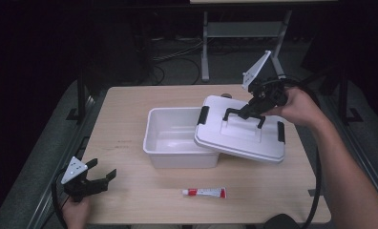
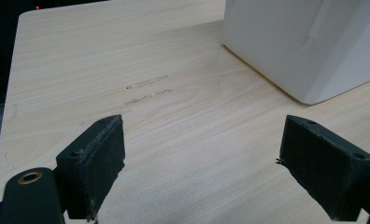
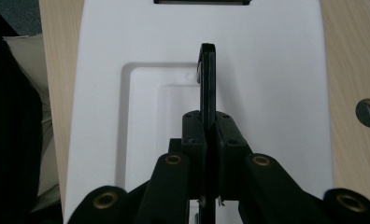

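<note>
A white lid (image 1: 246, 138) with black clips hangs tilted over the right end of an open white box (image 1: 175, 136). My right gripper (image 1: 250, 110) is shut on the lid's black handle (image 1: 235, 113). In the right gripper view the thin handle (image 3: 208, 79) stands pinched between my gripper (image 3: 207, 135) over the lid (image 3: 267, 70). My left gripper (image 1: 101, 176) rests near the table's front left corner, open and holding nothing. The left gripper view shows its pads (image 2: 103, 163) wide apart above bare wood, with the box's corner (image 2: 309, 46) ahead on the right.
A small red-and-white tube (image 1: 204, 192) lies on the wooden table (image 1: 130, 105) near the front edge, in front of the box. A round hole (image 3: 369, 112) is in the tabletop beside the lid. Metal frame legs (image 1: 205, 43) stand beyond the far edge.
</note>
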Tool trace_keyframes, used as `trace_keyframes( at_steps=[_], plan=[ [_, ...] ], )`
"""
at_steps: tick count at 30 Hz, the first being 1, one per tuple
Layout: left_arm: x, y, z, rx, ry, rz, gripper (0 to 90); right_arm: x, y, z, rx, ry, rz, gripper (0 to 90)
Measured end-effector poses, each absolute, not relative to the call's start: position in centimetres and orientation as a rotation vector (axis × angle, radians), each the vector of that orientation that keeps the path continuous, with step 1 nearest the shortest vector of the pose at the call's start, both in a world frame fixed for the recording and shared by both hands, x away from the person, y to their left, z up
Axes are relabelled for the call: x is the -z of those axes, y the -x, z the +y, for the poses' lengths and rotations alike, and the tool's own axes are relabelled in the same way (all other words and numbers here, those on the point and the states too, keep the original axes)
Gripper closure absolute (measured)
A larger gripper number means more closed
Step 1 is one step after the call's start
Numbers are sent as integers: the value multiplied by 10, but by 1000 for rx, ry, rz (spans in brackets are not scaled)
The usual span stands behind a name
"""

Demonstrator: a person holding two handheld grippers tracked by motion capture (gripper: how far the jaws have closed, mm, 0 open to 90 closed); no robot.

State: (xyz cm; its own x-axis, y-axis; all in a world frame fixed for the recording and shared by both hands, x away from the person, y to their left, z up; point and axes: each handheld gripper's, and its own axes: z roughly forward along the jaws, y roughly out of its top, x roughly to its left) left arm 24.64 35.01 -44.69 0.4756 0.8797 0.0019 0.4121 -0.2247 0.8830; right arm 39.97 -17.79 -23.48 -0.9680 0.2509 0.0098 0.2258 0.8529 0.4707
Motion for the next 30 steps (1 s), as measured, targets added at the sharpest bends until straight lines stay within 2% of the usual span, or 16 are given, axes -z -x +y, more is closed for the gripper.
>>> trace_keyframes(
  at_steps=[13, 30],
  plan=[
    [447, -246, 350, -659, -1829, 1087, 134, 236, -388, -214, -761, -457, 2943, 841],
    [447, -247, 349, -659, -1836, 1086, 134, 256, -380, -256, -763, -589, 2928, 841]
  ],
)
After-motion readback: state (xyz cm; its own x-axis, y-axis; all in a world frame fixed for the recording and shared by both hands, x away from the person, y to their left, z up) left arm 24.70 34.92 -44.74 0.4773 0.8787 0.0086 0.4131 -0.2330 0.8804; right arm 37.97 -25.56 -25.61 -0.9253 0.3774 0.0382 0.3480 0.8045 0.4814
